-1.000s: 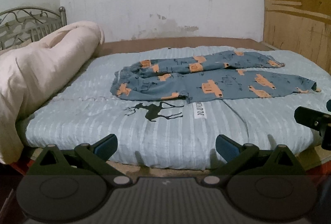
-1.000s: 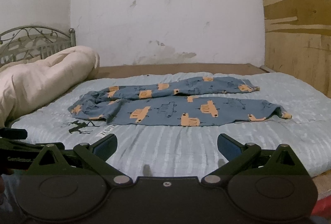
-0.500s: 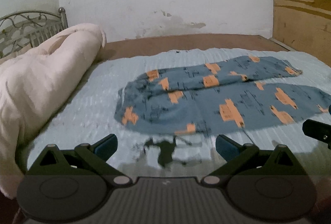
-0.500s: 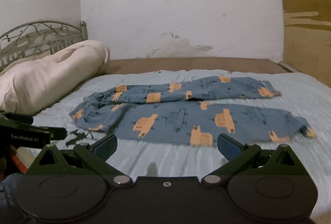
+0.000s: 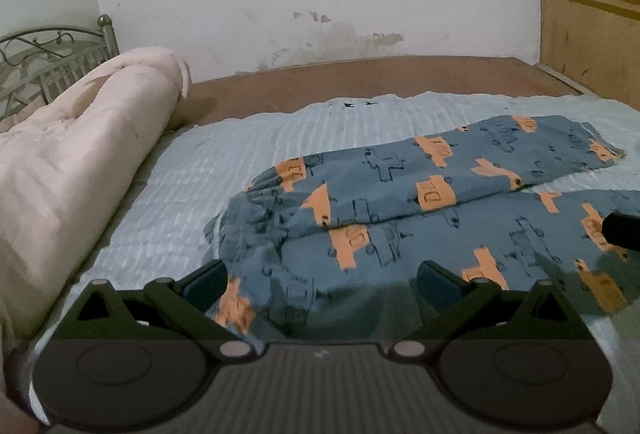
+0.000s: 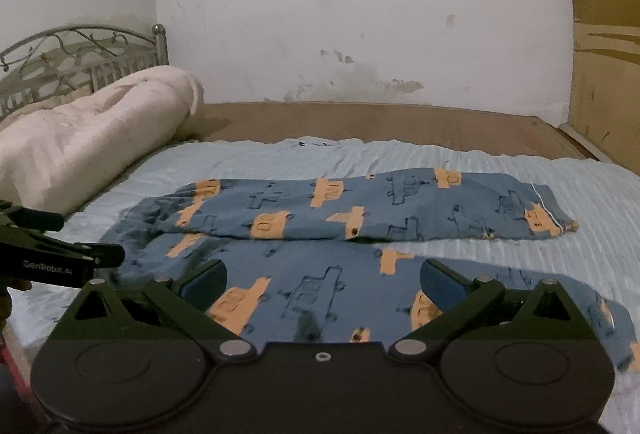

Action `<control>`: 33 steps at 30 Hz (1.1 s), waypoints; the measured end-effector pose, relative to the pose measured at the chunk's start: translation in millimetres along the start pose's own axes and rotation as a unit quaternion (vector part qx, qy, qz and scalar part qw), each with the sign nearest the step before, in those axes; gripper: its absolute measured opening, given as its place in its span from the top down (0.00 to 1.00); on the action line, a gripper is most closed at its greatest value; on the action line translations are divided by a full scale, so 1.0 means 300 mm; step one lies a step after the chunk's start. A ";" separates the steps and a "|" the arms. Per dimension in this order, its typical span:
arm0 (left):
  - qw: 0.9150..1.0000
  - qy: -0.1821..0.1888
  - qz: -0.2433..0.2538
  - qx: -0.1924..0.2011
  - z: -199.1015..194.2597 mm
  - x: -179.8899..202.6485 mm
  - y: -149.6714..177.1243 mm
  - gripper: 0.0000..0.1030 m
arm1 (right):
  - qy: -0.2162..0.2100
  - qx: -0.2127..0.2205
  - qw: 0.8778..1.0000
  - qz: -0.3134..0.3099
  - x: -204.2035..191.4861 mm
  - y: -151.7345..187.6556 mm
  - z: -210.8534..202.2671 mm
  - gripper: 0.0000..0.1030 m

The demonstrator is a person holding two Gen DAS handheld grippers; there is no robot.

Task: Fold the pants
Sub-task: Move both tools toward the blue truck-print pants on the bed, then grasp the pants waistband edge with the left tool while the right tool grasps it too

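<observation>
While pants (image 5: 400, 201) lie flat, left gripper (image 5: 320, 274) and right gripper (image 6: 324, 276) gape above.

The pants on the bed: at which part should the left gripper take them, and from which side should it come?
My judgement: take the pants at the near edge of the waistband end, where the cloth bunches into gathers that the fingers can pinch. The left gripper, open, comes from the near bed side, low and forward. The right gripper, also open, suits the near leg.
</observation>
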State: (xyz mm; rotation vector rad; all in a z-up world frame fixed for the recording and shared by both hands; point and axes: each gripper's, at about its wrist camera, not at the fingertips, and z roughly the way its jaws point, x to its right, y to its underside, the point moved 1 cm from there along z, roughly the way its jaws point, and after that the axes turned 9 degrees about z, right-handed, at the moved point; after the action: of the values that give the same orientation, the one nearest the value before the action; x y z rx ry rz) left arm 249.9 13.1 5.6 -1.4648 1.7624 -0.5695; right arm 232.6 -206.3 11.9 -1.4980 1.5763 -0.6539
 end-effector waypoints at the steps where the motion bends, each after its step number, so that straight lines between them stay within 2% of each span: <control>1: 1.000 -0.001 0.000 -0.001 0.019 -0.003 -0.011 0.01 | 0.003 -0.004 1.000 -0.003 0.005 -0.009 0.023 0.01; 12: 1.000 0.024 0.001 -0.008 0.209 -0.045 -0.115 0.01 | 0.016 -0.049 0.997 -0.050 0.013 -0.053 0.253 0.01; 21: 0.999 0.013 0.025 -0.019 0.315 -0.074 -0.167 0.01 | 0.017 -0.061 0.995 -0.073 0.003 -0.059 0.359 0.01; 28: 0.998 -0.013 0.064 -0.013 0.381 -0.088 -0.196 0.01 | 0.018 -0.066 0.994 -0.087 -0.006 -0.074 0.410 0.01; 33: 0.997 -0.018 0.079 -0.018 0.448 -0.118 -0.220 0.01 | 0.003 -0.065 0.992 -0.110 -0.011 -0.092 0.452 0.01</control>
State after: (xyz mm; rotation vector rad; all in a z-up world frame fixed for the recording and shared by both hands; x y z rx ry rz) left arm 397.7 48.3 -17.8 -1.3363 1.8484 -0.4298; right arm 361.4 -183.3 -33.2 -1.7860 1.4934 -0.6907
